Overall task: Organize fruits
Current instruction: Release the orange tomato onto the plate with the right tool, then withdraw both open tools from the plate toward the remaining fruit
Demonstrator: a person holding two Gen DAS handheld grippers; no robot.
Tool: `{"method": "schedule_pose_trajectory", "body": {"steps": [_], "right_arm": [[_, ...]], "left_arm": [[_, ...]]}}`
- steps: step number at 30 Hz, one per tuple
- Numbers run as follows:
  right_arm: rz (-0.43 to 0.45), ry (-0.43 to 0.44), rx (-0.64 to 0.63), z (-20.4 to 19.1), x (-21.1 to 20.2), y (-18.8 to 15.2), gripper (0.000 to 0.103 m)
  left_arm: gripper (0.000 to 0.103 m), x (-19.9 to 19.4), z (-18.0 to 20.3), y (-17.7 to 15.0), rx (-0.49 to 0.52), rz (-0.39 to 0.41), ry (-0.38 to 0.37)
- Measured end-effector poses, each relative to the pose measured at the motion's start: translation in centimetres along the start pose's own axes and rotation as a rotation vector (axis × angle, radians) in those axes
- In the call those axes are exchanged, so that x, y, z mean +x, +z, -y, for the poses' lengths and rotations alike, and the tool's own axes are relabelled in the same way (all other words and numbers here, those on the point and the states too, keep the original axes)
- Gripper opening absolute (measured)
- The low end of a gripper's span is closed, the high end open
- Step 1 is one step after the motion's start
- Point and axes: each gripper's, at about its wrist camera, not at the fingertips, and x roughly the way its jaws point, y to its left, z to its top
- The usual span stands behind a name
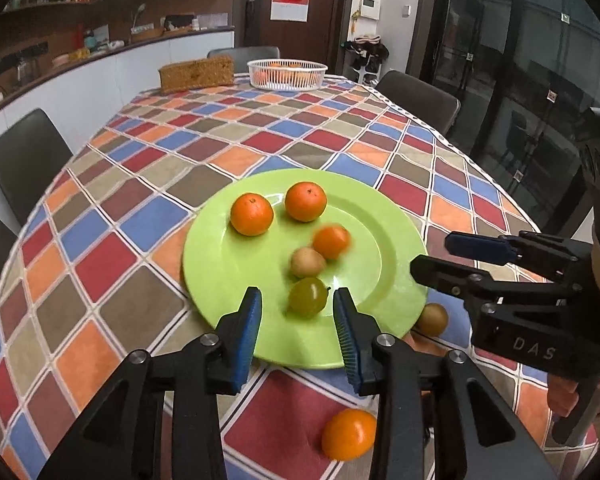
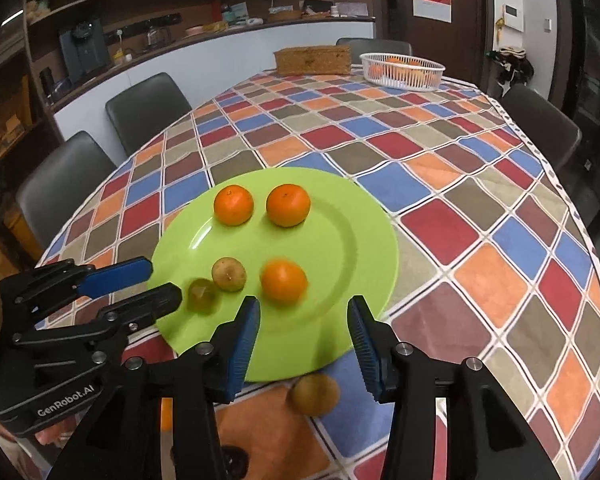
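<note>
A green plate point(image 1: 236, 280) point(image 2: 340, 240) holds two oranges at the back point(image 1: 252, 214) point(image 1: 305, 201), a blurred orange point(image 1: 331, 241) point(image 2: 284, 281), a tan fruit point(image 1: 307, 262) point(image 2: 229, 274) and a green fruit point(image 1: 308, 297) point(image 2: 202, 295). My left gripper point(image 1: 298, 332) is open and empty, just before the green fruit. My right gripper point(image 2: 304, 340) is open and empty over the plate's near rim, behind the blurred orange. A brown fruit point(image 1: 432, 319) point(image 2: 315, 394) and an orange point(image 1: 348, 434) lie on the cloth beside the plate.
The table has a checked cloth point(image 1: 140, 184). At its far end stand a white basket with fruit point(image 1: 287, 74) point(image 2: 402, 71) and a wicker box point(image 1: 197, 73) point(image 2: 312, 60). Dark chairs point(image 1: 24, 156) point(image 2: 148, 108) ring the table.
</note>
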Motion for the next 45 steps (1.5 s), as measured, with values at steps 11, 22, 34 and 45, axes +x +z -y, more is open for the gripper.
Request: {"method": "schedule_pose_trajectory", "body": {"steps": [11,22,34,45], "right_arm": [[0.099,-0.002,0.0,-0.4,-6.0,-1.6,0.047],[0.172,0.015,-0.003,-1.3,-12.2,-4.6,0.047],[0.239,-0.028,-0.047,-2.9,-17.3,-8.1,0.047],[0.236,-0.058,-0.105,-3.4,-17.6,-11.3,0.047]], "left_arm": [[0.047,-6.2,2.2,-1.0,0.027,0.088,0.005],[0.054,-12.4,5.3,-3.1,0.068,0.169,0.026],[0.056,-15.4,7.1,-5.9,0.072,0.188,0.011],[0.056,-14.9,8.2,-9.7,0.118,0.194,0.004]]}}
